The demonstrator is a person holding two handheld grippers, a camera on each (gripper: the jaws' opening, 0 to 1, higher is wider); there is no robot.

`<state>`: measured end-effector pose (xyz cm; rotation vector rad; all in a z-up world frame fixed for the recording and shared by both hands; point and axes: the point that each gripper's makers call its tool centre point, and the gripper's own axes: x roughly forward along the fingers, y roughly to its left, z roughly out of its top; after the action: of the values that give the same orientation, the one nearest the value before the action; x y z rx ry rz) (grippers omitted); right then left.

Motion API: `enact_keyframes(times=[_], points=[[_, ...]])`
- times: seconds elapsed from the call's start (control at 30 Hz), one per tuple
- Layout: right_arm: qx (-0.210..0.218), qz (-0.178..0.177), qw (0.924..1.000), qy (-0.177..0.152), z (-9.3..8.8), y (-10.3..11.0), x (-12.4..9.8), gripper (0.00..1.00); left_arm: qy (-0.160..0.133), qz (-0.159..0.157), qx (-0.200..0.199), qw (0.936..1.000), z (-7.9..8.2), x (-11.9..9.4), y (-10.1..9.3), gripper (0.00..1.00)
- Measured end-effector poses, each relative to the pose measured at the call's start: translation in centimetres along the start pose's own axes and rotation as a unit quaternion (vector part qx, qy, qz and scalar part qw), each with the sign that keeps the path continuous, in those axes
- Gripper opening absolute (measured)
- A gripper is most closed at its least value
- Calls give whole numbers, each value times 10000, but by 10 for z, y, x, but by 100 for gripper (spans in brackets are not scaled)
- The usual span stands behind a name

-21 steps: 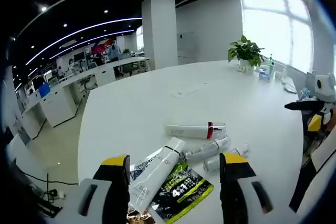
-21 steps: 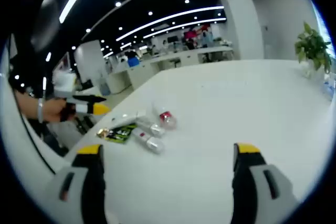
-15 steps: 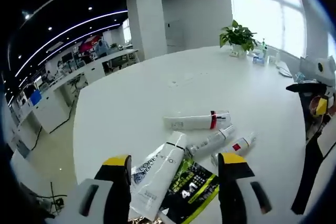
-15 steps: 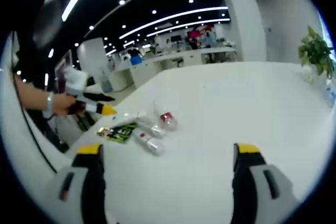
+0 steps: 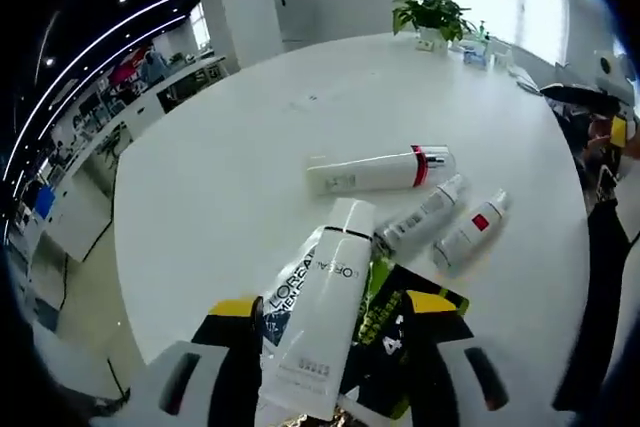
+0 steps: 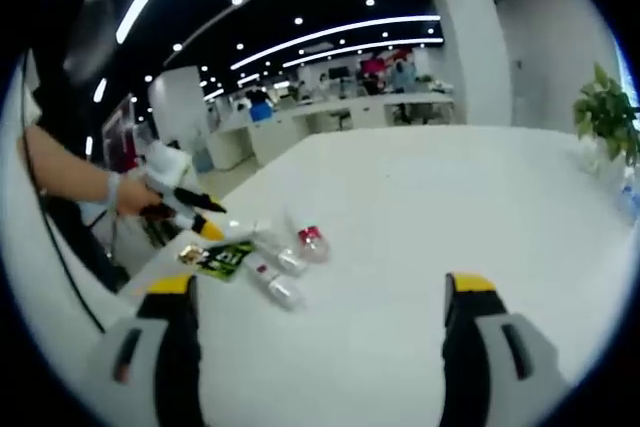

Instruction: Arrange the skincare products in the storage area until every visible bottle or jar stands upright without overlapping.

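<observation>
In the left gripper view the white tabletop (image 5: 230, 147) has much bare room beyond the products, up to its far rounded edge, where a potted plant (image 5: 430, 12) stands. The near edge curves just left of the left tongs (image 5: 335, 332).

The left tongs are released, the jaws wide apart, and they hold nothing. Between the jaws lies a large white tube (image 5: 320, 322) on its side; I cannot tell if a jaw touches it. It rests partly over a black and green sachet (image 5: 400, 332), which lies just beside the right jaw. Ahead of the tongs lies a white bottle with a red band (image 5: 380, 169), flat and crosswise. To the right and ahead are two small bottles, a clear one (image 5: 422, 217) and one with a red label (image 5: 470, 232), both lying down, close together.

In the right gripper view the right tongs (image 6: 320, 332) are also released and empty, above bare tabletop. All products lie well ahead and to the left, near the left edge of the tabletop, where the other tongs reach in, held by a hand (image 6: 132, 195). To the right of the right tongs the tabletop is open.
</observation>
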<state>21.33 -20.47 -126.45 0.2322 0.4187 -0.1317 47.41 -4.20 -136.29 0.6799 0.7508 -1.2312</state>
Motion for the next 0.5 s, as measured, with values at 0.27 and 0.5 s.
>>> enact_keyframes(times=[0.27,0.5], points=[[-4,-129,9999,22,-6,0,-11,100,514,-148,595,9968,-3,15,0,54],[60,-359,9993,-44,-6,-8,-25,100,704,-303,676,9948,-2,29,-1,51]])
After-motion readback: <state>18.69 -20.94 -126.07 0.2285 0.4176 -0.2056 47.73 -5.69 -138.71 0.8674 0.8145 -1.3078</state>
